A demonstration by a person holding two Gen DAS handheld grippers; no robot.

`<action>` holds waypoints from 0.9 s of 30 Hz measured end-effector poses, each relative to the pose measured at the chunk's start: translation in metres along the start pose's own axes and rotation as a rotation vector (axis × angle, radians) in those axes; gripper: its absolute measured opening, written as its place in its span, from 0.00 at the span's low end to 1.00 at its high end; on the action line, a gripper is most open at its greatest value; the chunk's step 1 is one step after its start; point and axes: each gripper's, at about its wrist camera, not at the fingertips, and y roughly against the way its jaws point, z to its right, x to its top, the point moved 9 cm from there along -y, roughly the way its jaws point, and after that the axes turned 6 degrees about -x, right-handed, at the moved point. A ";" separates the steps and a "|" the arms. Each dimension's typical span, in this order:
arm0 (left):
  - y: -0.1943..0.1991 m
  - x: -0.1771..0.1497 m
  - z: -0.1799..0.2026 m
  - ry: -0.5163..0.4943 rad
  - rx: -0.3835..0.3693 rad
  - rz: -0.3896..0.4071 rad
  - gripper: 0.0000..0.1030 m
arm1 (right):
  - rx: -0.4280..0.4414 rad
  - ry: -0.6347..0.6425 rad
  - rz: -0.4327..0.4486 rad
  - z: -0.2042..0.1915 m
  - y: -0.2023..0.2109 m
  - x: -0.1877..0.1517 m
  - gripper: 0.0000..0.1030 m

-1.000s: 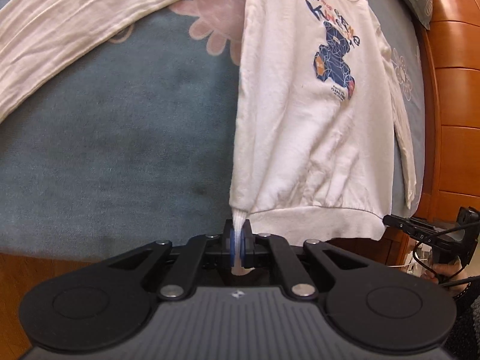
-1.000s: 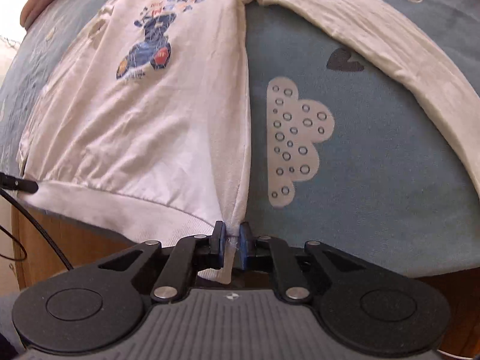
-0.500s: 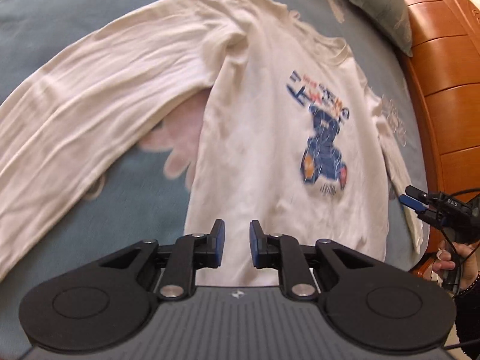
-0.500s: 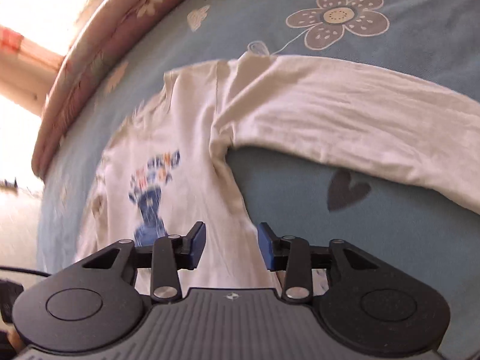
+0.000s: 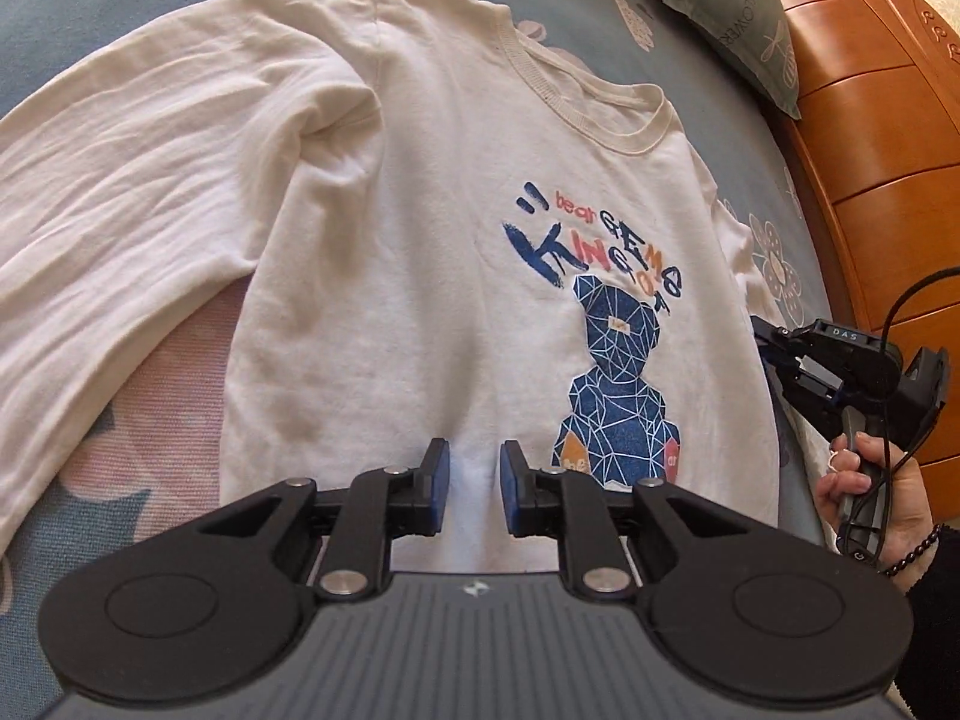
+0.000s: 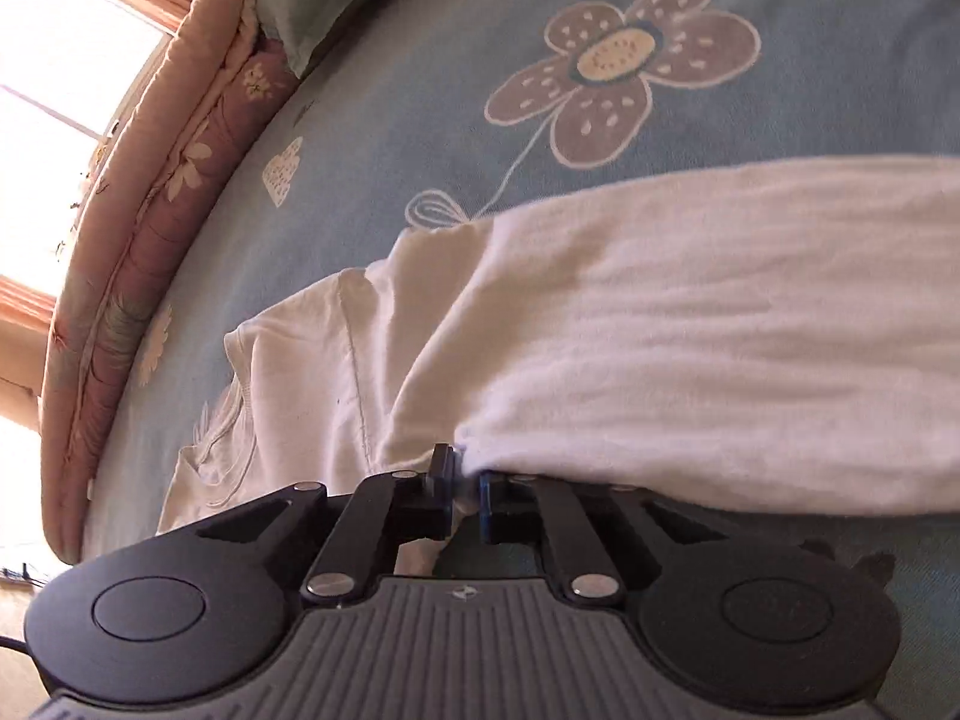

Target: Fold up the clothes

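A white long-sleeved sweatshirt (image 5: 420, 276) with a blue bear print lies face up on a blue bed cover (image 5: 72, 0). My left gripper (image 5: 471, 480) hovers over the lower middle of its body. The jaws stand a little apart, and only the flat cloth below shows in the gap. My right gripper (image 6: 465, 477) is shut on a pinch of white cloth where the sleeve (image 6: 720, 330) meets the body. In the left wrist view the right gripper (image 5: 771, 342) sits at the shirt's right edge, held by a hand (image 5: 870, 480).
A grey-green pillow (image 5: 738, 18) lies beyond the collar. A wooden bed frame (image 5: 870, 150) runs down the right side. A pink floral quilt (image 6: 150, 210) borders the far side under a bright window (image 6: 60, 60). A black cable (image 5: 900, 312) trails from the right gripper.
Both grippers let go of the hem corners and moved up the shirt. The left jaws now stand slightly apart. The right jaws opened, then shut on cloth at the sleeve's base.
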 end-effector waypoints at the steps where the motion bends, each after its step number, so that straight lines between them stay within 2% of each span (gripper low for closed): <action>1: 0.001 0.000 -0.001 -0.001 0.001 -0.001 0.16 | -0.028 0.050 0.031 -0.002 0.002 0.009 0.10; 3: 0.002 -0.001 -0.002 -0.004 0.000 -0.004 0.17 | -0.080 0.155 0.097 -0.008 0.007 0.029 0.10; 6: 0.001 0.000 -0.003 -0.003 0.003 -0.004 0.17 | -0.145 0.280 0.149 -0.012 0.008 0.059 0.10; 8: 0.003 0.000 -0.001 -0.009 0.010 -0.001 0.17 | -0.134 0.303 0.091 -0.011 0.002 0.061 0.17; 12: 0.016 0.002 0.007 -0.063 0.024 0.029 0.18 | -0.084 0.345 -0.011 -0.005 0.024 0.020 0.31; 14: 0.023 0.002 0.006 -0.078 0.033 0.043 0.22 | -0.074 0.354 -0.037 0.000 0.033 -0.003 0.35; 18: 0.027 0.000 -0.004 -0.081 0.067 0.038 0.24 | -0.082 0.369 -0.037 0.010 0.036 -0.035 0.39; 20: 0.026 -0.002 -0.009 -0.074 0.086 0.032 0.24 | -0.113 0.447 -0.016 0.005 0.033 -0.045 0.40; 22: 0.026 -0.005 -0.008 -0.066 0.088 0.033 0.24 | -0.156 0.580 -0.005 -0.009 0.030 -0.056 0.35; 23: 0.026 -0.007 -0.008 -0.061 0.090 0.033 0.24 | -0.177 0.647 0.001 -0.016 0.028 -0.061 0.16; 24: 0.026 -0.008 -0.007 -0.057 0.091 0.033 0.24 | -0.173 0.703 -0.023 -0.023 0.025 -0.067 0.08; 26: 0.028 -0.013 -0.004 -0.063 0.093 0.031 0.24 | -0.198 0.825 -0.027 -0.033 0.024 -0.075 0.07; 27: 0.030 -0.014 -0.002 -0.075 0.097 0.030 0.24 | -0.238 0.887 -0.007 -0.033 0.027 -0.073 0.07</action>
